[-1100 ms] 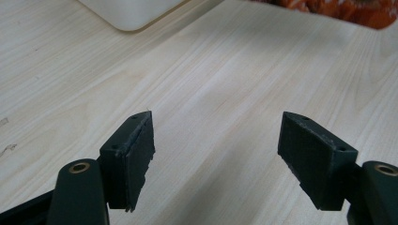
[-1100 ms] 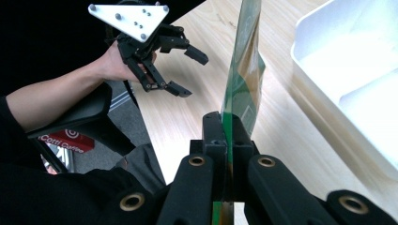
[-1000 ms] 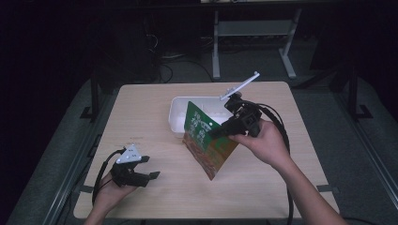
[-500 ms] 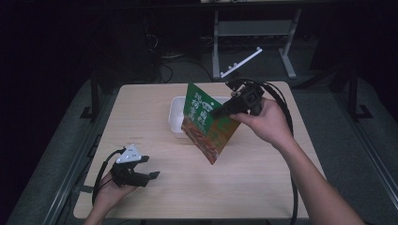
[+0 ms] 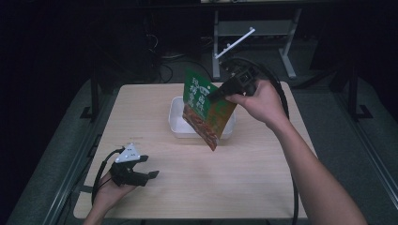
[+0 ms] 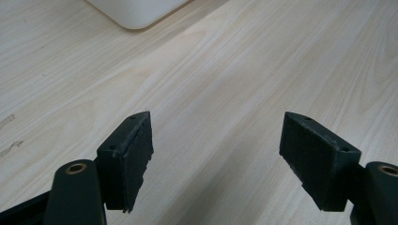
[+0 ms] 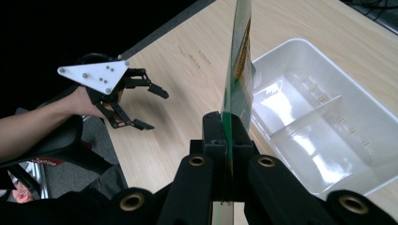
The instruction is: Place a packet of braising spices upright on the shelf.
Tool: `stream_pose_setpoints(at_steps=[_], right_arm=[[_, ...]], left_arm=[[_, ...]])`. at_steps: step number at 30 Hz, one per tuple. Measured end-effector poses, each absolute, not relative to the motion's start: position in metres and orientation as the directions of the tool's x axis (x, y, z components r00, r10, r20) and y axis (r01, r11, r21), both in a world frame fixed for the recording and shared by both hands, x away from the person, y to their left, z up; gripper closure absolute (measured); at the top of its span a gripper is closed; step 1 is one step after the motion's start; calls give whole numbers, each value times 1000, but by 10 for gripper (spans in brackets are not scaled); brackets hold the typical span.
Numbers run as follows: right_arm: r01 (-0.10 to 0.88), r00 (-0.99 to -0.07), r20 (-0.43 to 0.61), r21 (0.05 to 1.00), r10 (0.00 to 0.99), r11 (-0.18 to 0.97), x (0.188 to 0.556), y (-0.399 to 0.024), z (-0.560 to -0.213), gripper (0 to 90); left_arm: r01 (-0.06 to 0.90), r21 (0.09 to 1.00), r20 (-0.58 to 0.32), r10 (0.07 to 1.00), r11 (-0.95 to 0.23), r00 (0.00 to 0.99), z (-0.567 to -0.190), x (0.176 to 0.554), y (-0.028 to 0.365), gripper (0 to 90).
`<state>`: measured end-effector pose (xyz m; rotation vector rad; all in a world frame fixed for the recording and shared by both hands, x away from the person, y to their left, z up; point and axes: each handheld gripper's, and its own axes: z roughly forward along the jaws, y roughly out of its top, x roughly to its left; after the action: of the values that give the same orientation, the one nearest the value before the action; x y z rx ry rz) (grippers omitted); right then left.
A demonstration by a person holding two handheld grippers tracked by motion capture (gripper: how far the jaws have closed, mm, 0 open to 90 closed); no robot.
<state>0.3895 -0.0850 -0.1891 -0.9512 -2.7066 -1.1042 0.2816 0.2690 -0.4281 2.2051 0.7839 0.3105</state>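
Right tongs (image 7: 227, 140) clamp pouch (image 5: 206, 108); left tongs (image 6: 218, 154) agape

The green packet (image 5: 206, 108) hides the tray's (image 5: 177, 123) middle; its print is too small to read; the table's (image 5: 244, 187) near edge is cut off.

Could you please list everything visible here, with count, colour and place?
snack packet: one, green and orange, held in the air above the tray
tray: one, white, divided into compartments, far middle of table
table: one, light wood
metal frame: one, grey, on the floor beyond the table
left gripper: one, black, open, near left of table
right gripper: one, black, fingers shut on the snack packet
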Motion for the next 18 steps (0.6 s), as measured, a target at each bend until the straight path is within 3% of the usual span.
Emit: stream_pose_setpoints(at_steps=[18], right_arm=[[586, -785, 243, 590, 570, 555, 427, -66, -182, 899]], left_arm=[[436, 733, -24, 622, -521, 783, -428, 282, 269, 257]])
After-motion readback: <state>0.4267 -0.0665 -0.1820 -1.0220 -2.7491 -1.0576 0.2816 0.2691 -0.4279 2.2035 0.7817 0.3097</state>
